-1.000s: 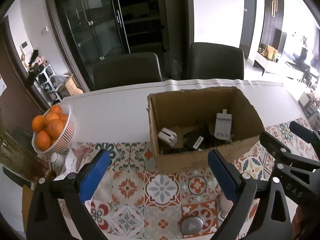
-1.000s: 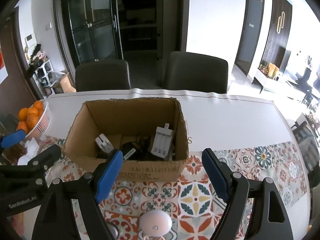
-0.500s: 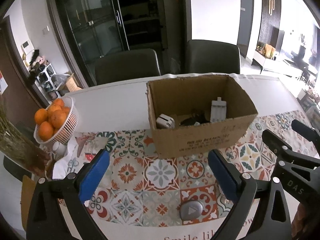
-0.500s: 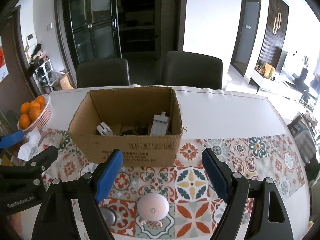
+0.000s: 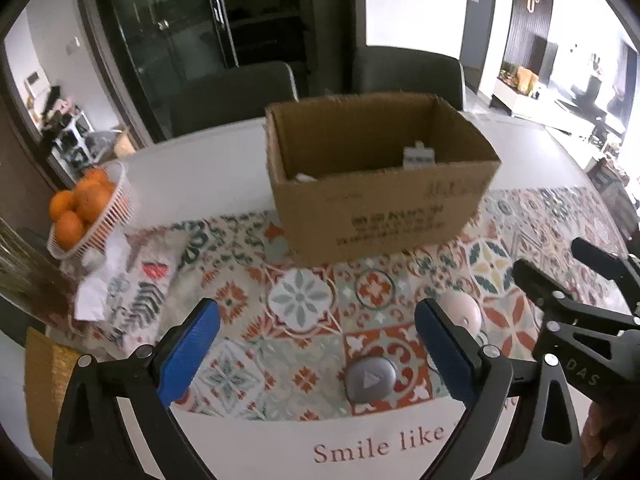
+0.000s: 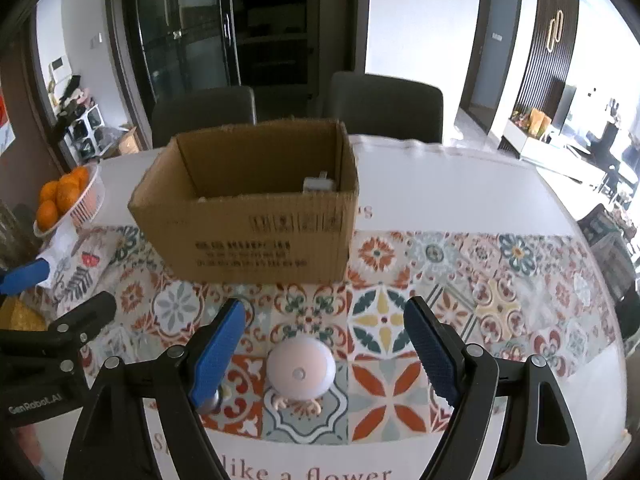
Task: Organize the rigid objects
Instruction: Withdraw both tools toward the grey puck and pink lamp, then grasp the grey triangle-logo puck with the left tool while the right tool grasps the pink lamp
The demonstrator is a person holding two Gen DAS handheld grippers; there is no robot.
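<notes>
The round pale pink plastic gadget [image 6: 301, 372], lying low in the centre of the right view on the tiled-pattern surface [image 6: 500, 300], is best straddled evenly by the spread, empty right tool [image 6: 324, 344] before being pinched; the left tool [image 5: 316, 346] is likewise spread and empty. Against the earlier frames, the brown cardboard box [image 6: 256, 236] is seen farther off, and the gadget fuller between the fingers.

Home dining room, chairs [image 6: 384, 108], orange basket [image 5: 94, 216]

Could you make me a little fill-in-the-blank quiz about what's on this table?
1. The basket holds ____.
2. The cardboard box stands with its top ____.
3. The round white gadget lies between the open fingers of the ____ hand-held gripper.
4. The grey disc bears a ____ mark.

Missing words: oranges; open; right; triangle
</notes>
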